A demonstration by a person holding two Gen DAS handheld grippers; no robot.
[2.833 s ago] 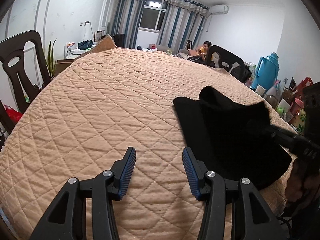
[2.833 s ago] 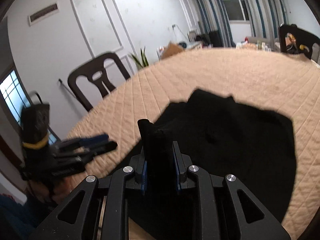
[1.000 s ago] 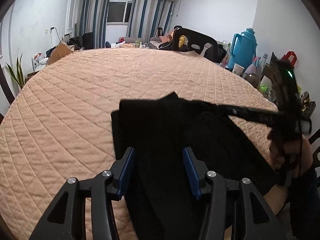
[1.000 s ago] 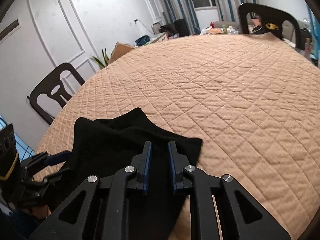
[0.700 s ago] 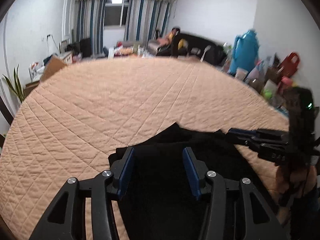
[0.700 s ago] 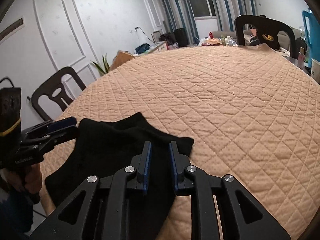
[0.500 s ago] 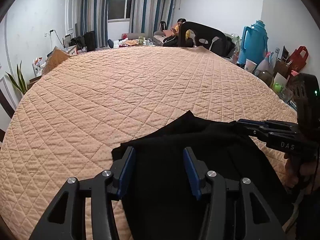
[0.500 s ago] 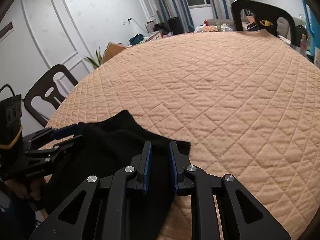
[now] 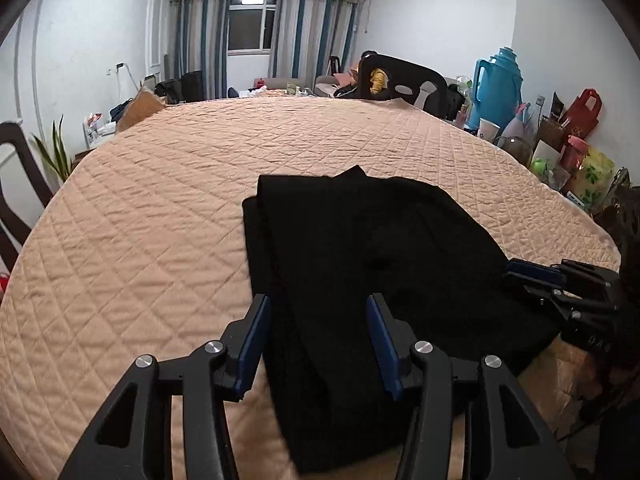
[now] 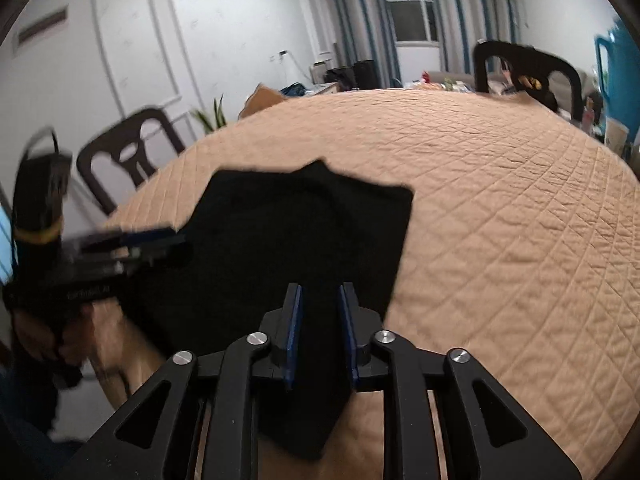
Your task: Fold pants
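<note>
The black pants (image 9: 360, 248) lie folded into a flat, roughly rectangular stack on the tan quilted table (image 9: 160, 200), close to its near edge. My left gripper (image 9: 318, 332) hovers open over the near end of the stack, and the cloth passes under its blue pads untouched. In the right wrist view the pants (image 10: 288, 232) run up between the fingers of my right gripper (image 10: 319, 320). Its jaws are opening, and a fold of black cloth still sits in the gap and hangs down below. The right gripper (image 9: 536, 276) shows at the stack's right edge, the left gripper (image 10: 132, 248) blurred at its left.
Dark chairs stand around the table: one at the far side (image 9: 400, 76), one at the left (image 10: 128, 152). A blue thermos (image 9: 498, 84), bags and bottles (image 9: 568, 140) crowd the right side. A hand (image 10: 36, 332) holds the left gripper. The quilt (image 10: 500, 200) stretches bare beyond the pants.
Both grippers have drawn back toward the near table edge, so more of the pants shows ahead of them. The right jaws have widened around the cloth. The left jaws keep the same gap.
</note>
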